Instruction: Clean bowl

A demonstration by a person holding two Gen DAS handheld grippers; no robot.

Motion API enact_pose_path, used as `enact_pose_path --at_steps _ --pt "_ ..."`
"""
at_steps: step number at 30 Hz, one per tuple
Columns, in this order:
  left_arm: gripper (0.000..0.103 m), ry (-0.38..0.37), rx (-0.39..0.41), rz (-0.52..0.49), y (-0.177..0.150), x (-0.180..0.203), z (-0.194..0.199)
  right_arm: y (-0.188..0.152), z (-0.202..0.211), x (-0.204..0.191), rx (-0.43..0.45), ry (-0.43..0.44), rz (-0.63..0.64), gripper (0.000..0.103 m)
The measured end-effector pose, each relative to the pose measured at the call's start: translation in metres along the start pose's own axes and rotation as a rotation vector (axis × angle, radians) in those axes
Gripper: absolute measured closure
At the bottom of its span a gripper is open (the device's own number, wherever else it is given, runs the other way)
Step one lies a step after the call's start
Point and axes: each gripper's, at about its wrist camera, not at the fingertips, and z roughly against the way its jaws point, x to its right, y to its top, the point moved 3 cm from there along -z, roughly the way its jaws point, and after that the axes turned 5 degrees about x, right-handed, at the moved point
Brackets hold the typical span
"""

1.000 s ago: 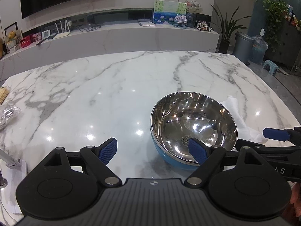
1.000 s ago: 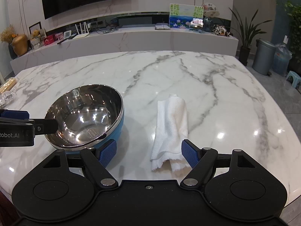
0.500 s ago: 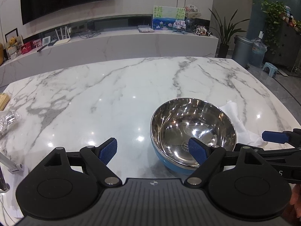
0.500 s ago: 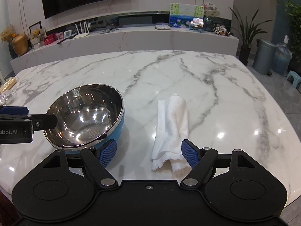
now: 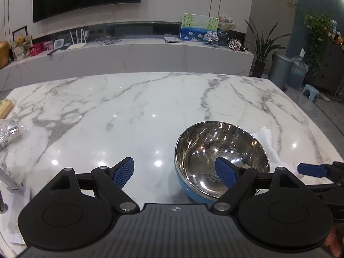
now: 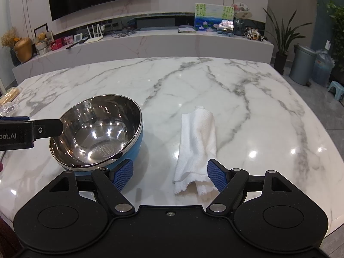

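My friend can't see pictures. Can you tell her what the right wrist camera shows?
A shiny metal bowl with a blue outside sits on a white marble table, with a folded white cloth to its right. The open right hand-held gripper hovers near the cloth's near end, and the left hand-held gripper reaches over the bowl's left rim.

Both fisheye views look forward and down along their own fingers, low over the white marble table [image 5: 129,107], facing the far television wall. The left view sits left of the right; both share the blue-walled steel bowl [image 5: 221,157] [image 6: 96,131].
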Motion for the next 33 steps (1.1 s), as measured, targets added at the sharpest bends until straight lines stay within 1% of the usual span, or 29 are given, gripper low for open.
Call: enact_pose_path --at_steps 3,10,14,17,33 --pt "0.02 0.009 0.01 0.008 0.0 -0.0013 0.0012 0.0001 0.0 0.0004 0.0 -0.001 0.0 0.029" --pt "0.02 -0.001 -0.004 -0.029 -0.0031 0.0028 -0.0008 0.0 0.0012 0.0019 0.0 0.0 -0.003 0.029" --pt "0.02 0.02 0.009 -0.018 -0.0024 0.0008 -0.0003 0.0001 0.0016 0.0008 0.001 -0.001 -0.001 0.029" --pt "0.02 0.014 0.01 -0.001 -0.0015 -0.0008 0.0003 0.0003 0.0025 0.0006 0.001 -0.001 -0.002 0.029" --pt "0.02 0.021 -0.022 0.017 -0.0018 -0.0047 -0.002 0.0006 0.0016 -0.0007 0.002 -0.001 -0.003 0.029"
